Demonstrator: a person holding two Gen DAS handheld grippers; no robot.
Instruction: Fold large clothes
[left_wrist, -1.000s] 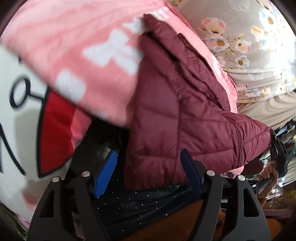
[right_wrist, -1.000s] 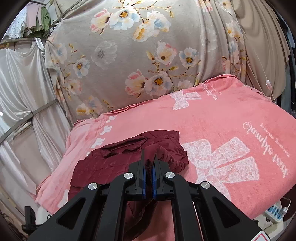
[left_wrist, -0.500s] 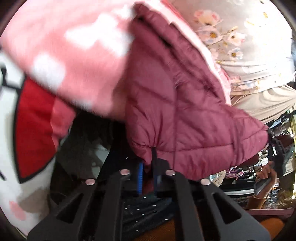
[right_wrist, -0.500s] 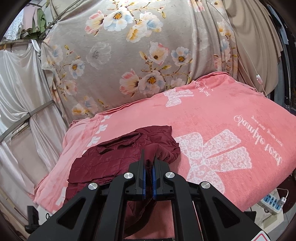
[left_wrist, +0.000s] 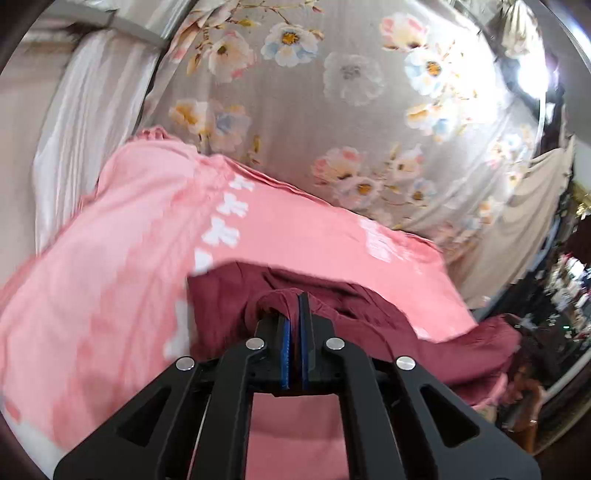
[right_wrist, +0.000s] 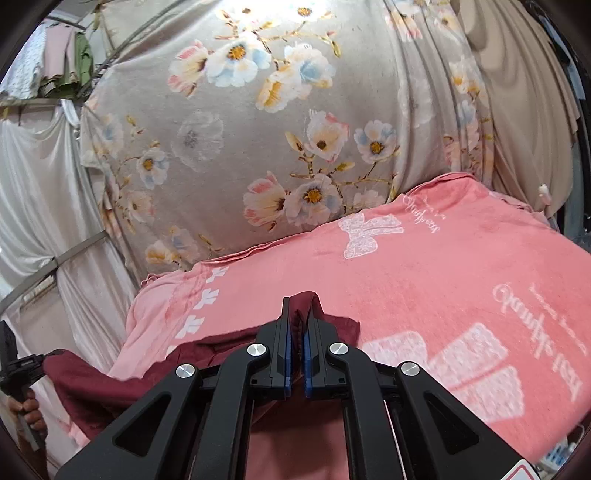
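The maroon jacket (left_wrist: 332, 306) is held at two points above the pink blanket (left_wrist: 129, 258), which covers the bed. In the left wrist view, the left gripper (left_wrist: 294, 306) is clenched on a bunched fold of the jacket, the cloth rising as a small loop just at 11 o'clock of the blue pads (left_wrist: 284, 343). In the right wrist view, the right gripper (right_wrist: 297, 314) is likewise clamped on a peak of the same maroon cloth, which stands up between the fingers at 12 o'clock. From that pinch the jacket (right_wrist: 110, 384) trails towards 8 o'clock and sags over the blanket's (right_wrist: 424, 280) near edge. At the 9 o'clock edge of that view a hand (right_wrist: 27, 406) on the other tool's handle is seen.

The step in hand is judged to be lifting and spreading the jacket before a fold is laid. It would be done well if both grips were kept firm, since padded cloth is likely slippery and bulky. The two held points should be drawn apart until the cloth between them hangs taut, then carried towards 12 o'clock, onto the middle of the blanket. The hanging part should be dragged clear of the bed edge, so that nothing is trapped underneath. The floral curtain (right_wrist: 277, 129) behind the bed should be kept clear of.
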